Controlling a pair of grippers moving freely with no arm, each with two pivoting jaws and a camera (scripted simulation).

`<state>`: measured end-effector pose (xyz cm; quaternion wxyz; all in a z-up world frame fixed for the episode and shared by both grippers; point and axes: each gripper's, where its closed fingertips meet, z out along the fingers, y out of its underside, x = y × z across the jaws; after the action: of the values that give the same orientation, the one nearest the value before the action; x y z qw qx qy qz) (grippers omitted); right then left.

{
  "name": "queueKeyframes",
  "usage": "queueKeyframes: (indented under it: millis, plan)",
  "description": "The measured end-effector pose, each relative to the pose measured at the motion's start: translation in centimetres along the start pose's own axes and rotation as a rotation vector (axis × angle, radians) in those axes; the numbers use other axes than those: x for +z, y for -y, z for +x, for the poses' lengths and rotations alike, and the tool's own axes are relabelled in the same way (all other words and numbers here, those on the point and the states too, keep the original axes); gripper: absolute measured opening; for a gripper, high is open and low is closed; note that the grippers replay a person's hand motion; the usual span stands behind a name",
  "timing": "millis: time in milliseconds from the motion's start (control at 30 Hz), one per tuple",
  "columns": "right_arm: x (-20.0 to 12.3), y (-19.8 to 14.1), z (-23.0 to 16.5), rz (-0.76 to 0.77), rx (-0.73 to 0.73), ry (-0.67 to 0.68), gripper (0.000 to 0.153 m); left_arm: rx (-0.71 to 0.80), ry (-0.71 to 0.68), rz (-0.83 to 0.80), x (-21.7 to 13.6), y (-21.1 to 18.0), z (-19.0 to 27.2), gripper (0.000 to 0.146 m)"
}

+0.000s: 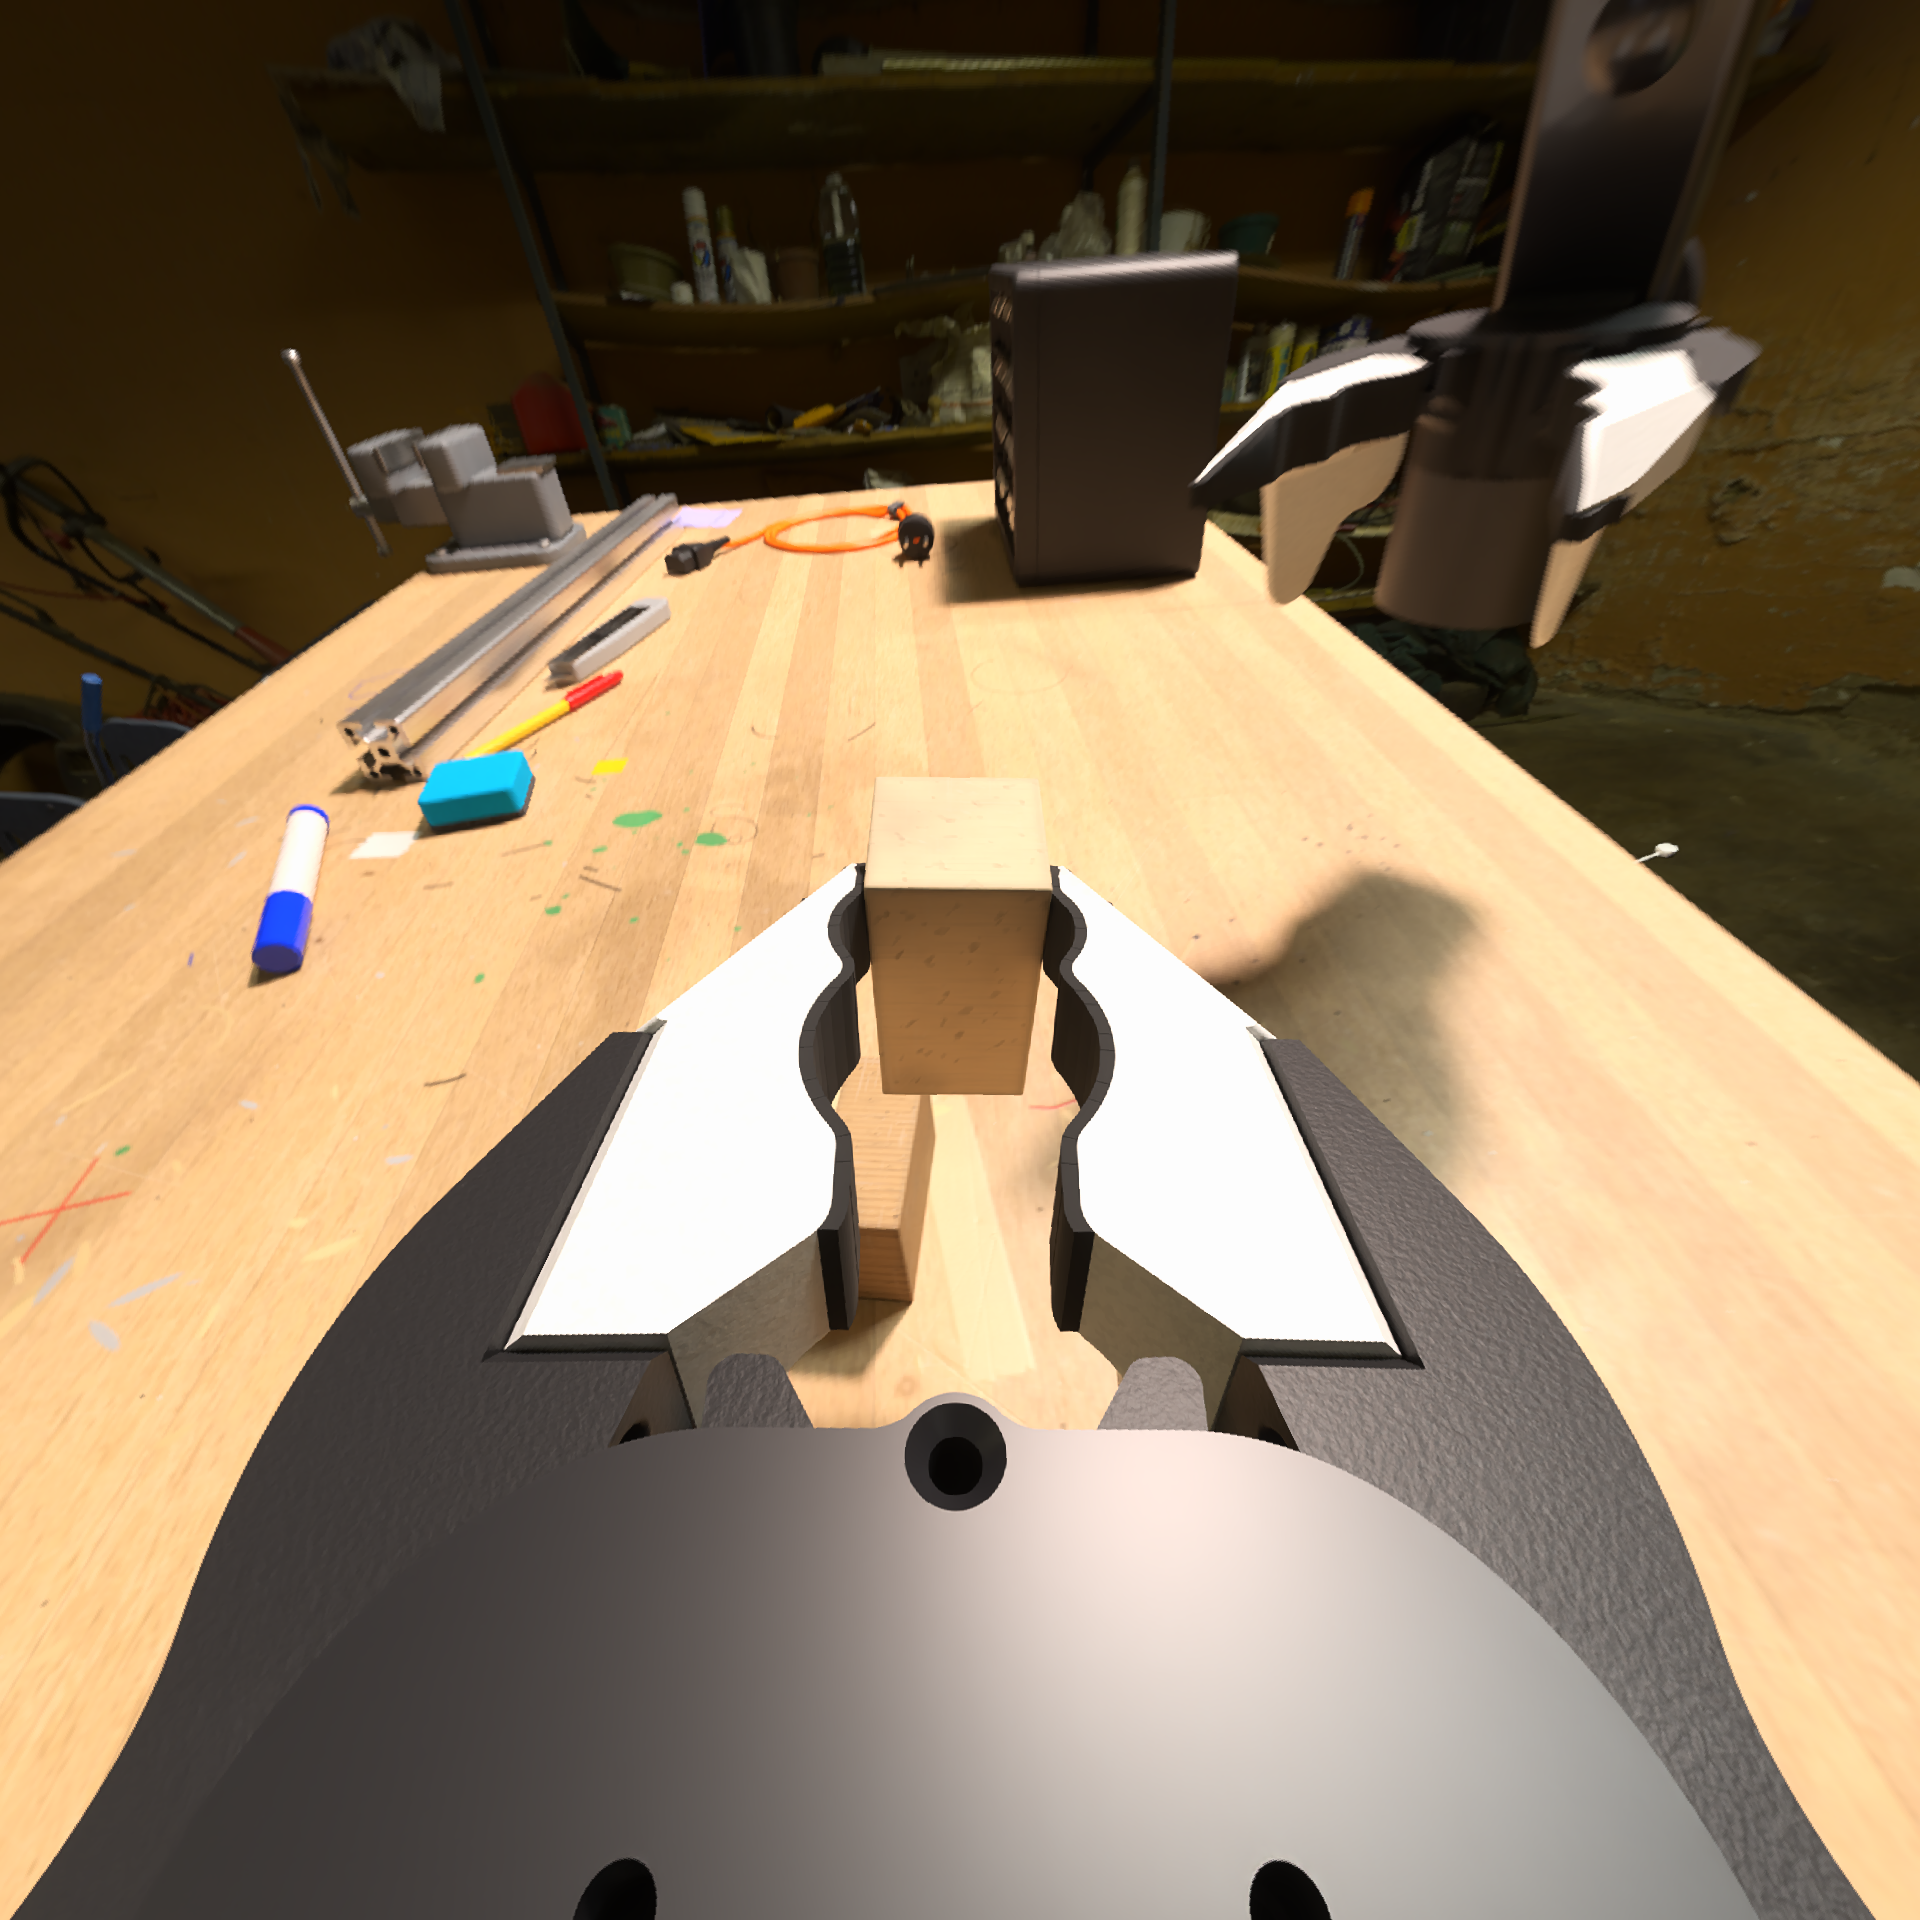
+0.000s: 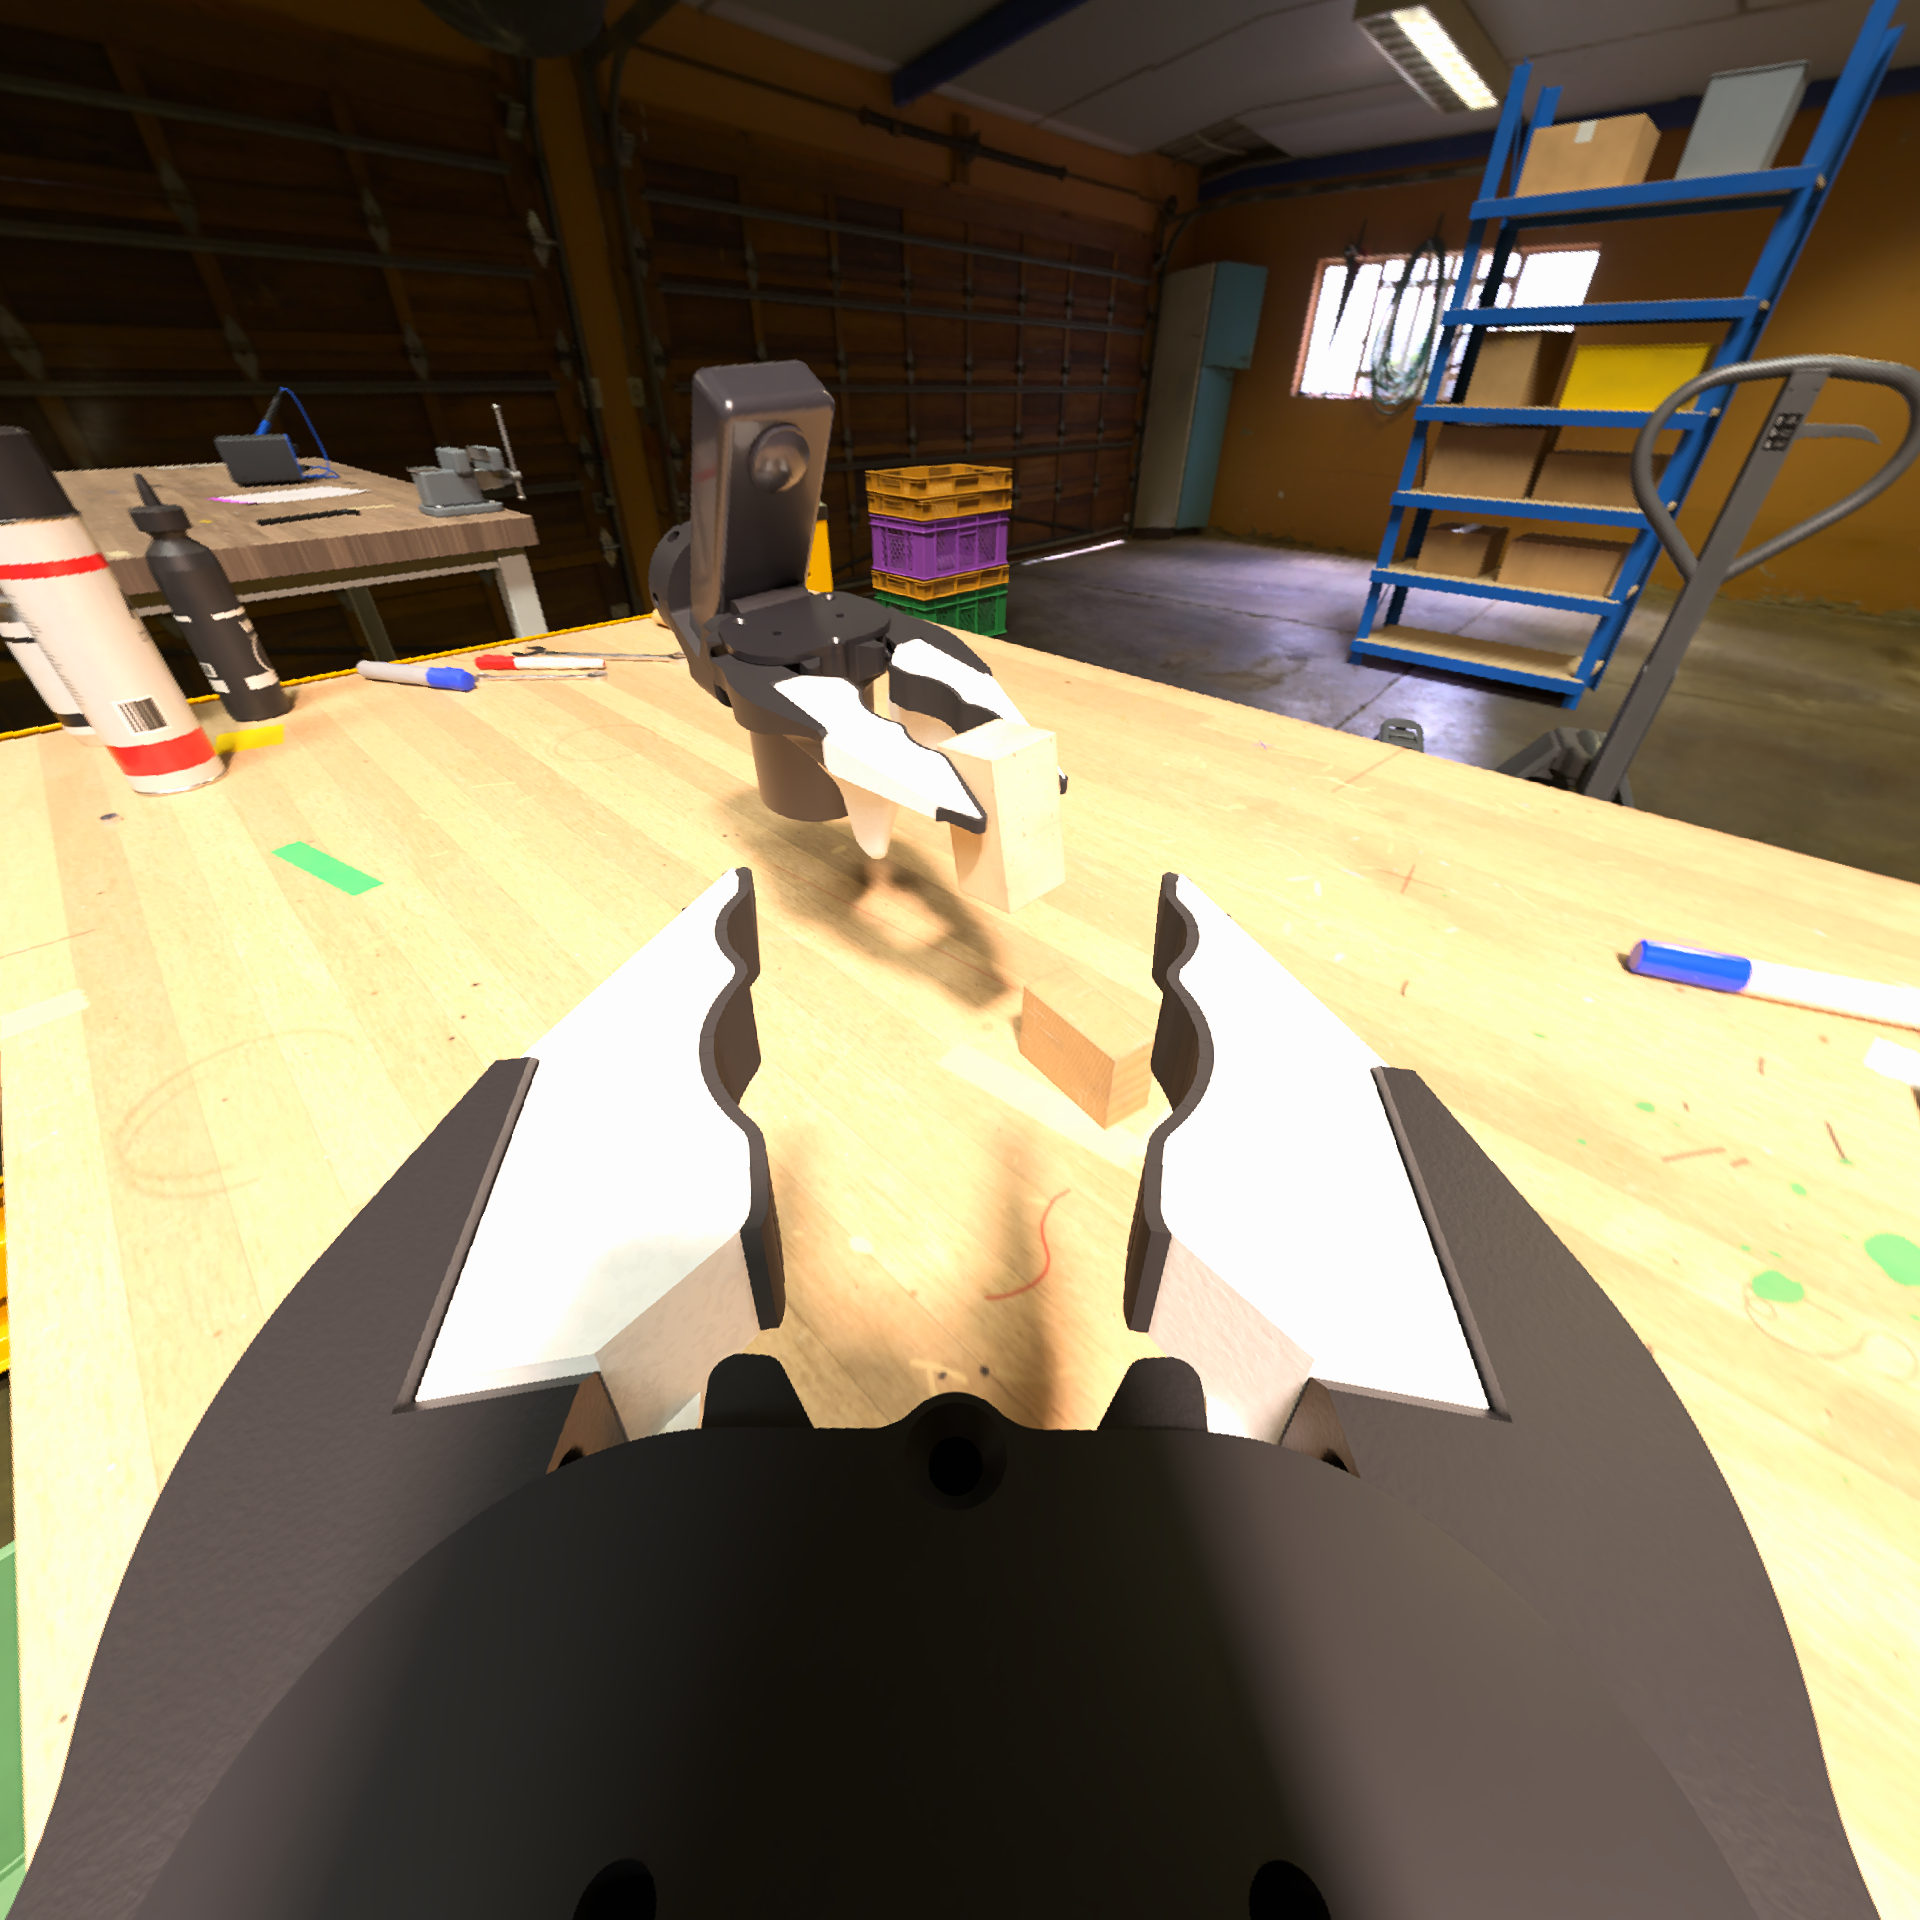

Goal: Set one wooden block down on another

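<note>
My left gripper is shut on a pale wooden block and holds it above the wooden table. A darker, reddish wooden block lies on the table below and a little behind it, partly hidden by my left finger. In the right wrist view the left gripper holds the pale block in the air, and the darker block lies on the table in front of it, near my right fingertip. My right gripper is open and empty; it also shows in the left wrist view, hovering at the far right.
On the left lie a blue-capped marker, a cyan eraser, a red and yellow pen, aluminium rails and a vise. A dark box and an orange cable are at the far end. Bottles stand far left.
</note>
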<state>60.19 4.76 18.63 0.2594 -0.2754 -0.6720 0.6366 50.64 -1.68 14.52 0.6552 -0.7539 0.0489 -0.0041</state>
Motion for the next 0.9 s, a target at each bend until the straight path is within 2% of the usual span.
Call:
queueKeyframes:
  millis: [300, 900]
  plan:
    - [-1.5, -1.8, 1.2, -0.056, -0.017, -0.057, 0.076, -0.014, -0.014, -0.086, 3.2, -4.0, -2.1, 0.033]
    - [-1.0, -3.0, 1.7, -0.093, -0.015, -0.044, 0.075, -0.016, -0.12, -0.056, 3.7, -5.4, -2.4, 0.033]
